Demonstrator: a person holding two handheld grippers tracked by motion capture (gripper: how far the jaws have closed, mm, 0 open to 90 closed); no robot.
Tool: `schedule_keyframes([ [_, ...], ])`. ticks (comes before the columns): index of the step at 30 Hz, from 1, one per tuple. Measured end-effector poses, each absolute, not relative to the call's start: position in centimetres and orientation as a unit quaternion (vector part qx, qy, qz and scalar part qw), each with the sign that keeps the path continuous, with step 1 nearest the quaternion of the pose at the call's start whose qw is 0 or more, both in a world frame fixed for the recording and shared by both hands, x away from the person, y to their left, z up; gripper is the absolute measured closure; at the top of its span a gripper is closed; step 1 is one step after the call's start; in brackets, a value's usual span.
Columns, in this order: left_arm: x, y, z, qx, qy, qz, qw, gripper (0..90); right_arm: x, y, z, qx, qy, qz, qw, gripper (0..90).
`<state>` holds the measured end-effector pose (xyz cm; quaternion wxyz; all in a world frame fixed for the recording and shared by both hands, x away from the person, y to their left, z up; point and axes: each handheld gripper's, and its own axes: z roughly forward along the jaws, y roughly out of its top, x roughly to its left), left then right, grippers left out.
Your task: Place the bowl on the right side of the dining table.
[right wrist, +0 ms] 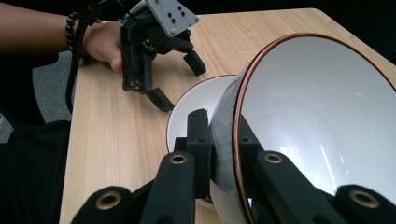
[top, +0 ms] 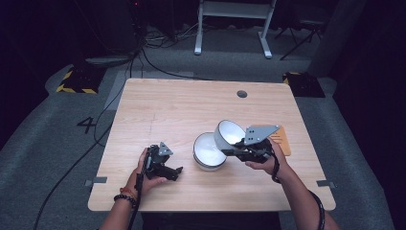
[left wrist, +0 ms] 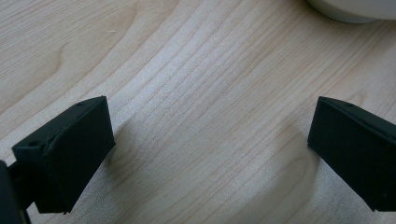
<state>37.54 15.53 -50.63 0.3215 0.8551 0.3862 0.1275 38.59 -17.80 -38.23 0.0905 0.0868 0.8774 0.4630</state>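
Right gripper (right wrist: 219,154) pinches tilted bowl (top: 229,134) by rim; thin grip may slip, dropping it onto stacked bowls (top: 208,152). Left gripper (top: 173,170) wide, idle.

Both claws are black, each topped by a grey three-cornered plate (top: 261,132) with screw holes; dark bead bracelets (top: 125,197) circle both wrists.

Overhead light is brightening the wooden table (top: 191,105) while the surrounding room is sinking into darkness; soft shadows are falling beneath the black jaws, and glare is streaking the tilted bowl (right wrist: 322,116).
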Motion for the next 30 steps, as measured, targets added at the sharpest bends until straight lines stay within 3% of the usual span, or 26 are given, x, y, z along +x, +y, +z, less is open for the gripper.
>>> schedule_keyframes([
  [30, 37.5, 15.5, -50.6, 0.856, 0.385, 0.128, 0.321, 0.4, 39.3, -22.8, -37.8, 0.135, 0.869, 0.458, 0.126, 82.1],
])
